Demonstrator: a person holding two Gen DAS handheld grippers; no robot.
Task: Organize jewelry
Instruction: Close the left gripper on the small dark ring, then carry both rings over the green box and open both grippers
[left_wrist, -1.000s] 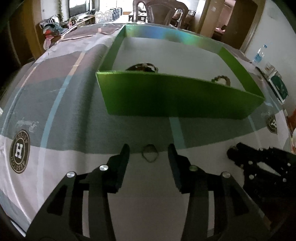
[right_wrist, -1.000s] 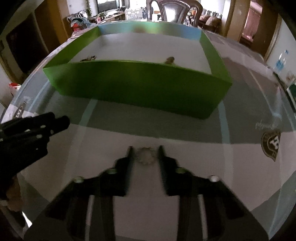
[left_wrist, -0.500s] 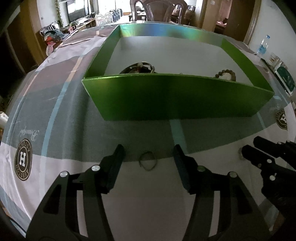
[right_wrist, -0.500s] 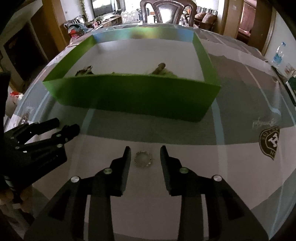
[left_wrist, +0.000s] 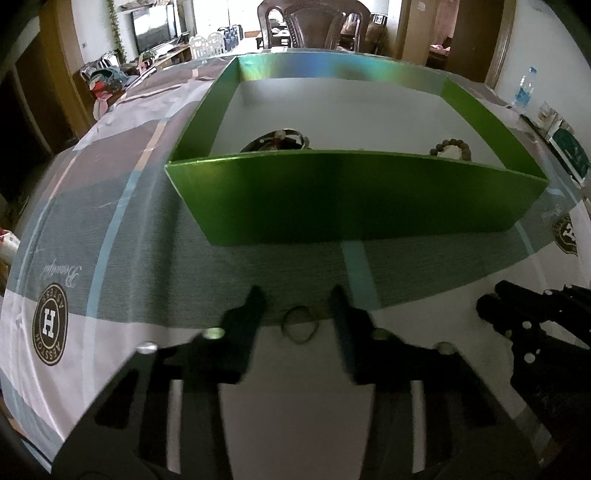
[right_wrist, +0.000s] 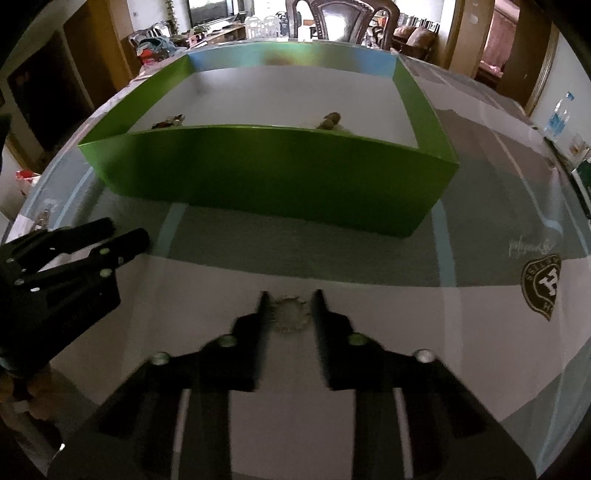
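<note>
Both jaws are spread around pieces just short of the green box (left_wrist: 354, 199): the thin ring (left_wrist: 299, 325) could easily be pinched crooked by the left gripper (left_wrist: 297, 314), or the spiky ring (right_wrist: 290, 314) flicked away by the right gripper (right_wrist: 290, 310).

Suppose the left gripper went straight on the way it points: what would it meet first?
Probably the thin wire ring lying between the left gripper fingers, then the green box front wall; depth is uncertain.
</note>
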